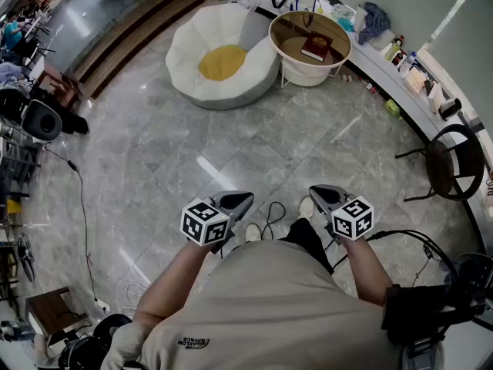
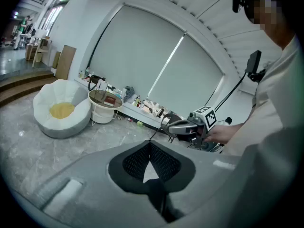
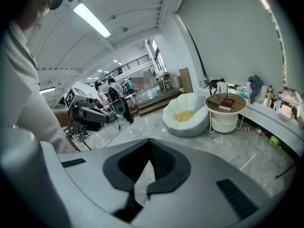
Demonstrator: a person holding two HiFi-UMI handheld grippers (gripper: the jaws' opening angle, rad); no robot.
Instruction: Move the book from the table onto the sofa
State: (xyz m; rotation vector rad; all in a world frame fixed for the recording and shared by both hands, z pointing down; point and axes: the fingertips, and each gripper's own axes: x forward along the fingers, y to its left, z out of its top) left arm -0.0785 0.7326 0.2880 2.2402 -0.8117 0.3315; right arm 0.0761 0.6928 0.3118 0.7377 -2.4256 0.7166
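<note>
A dark red book [image 1: 316, 47] lies on the round side table [image 1: 286, 23] at the far end of the room; it shows also in the right gripper view [image 3: 227, 103] and, small, in the left gripper view [image 2: 112, 100]. Beside the table stands a white petal-shaped sofa [image 1: 185, 52] with a yellow cushion [image 1: 222, 62]. Both grippers hang close to my body, far from the book. My left gripper [image 1: 236, 203] is shut with nothing in it. My right gripper [image 1: 322, 197] is shut and empty too.
A long white shelf [image 1: 400, 75] with bottles and clutter runs along the right wall. A black round chair [image 1: 453, 160] stands at right. Cables [image 1: 83, 206] trail over the grey marble floor. Steps [image 1: 131, 29] rise at upper left, with equipment along the left edge.
</note>
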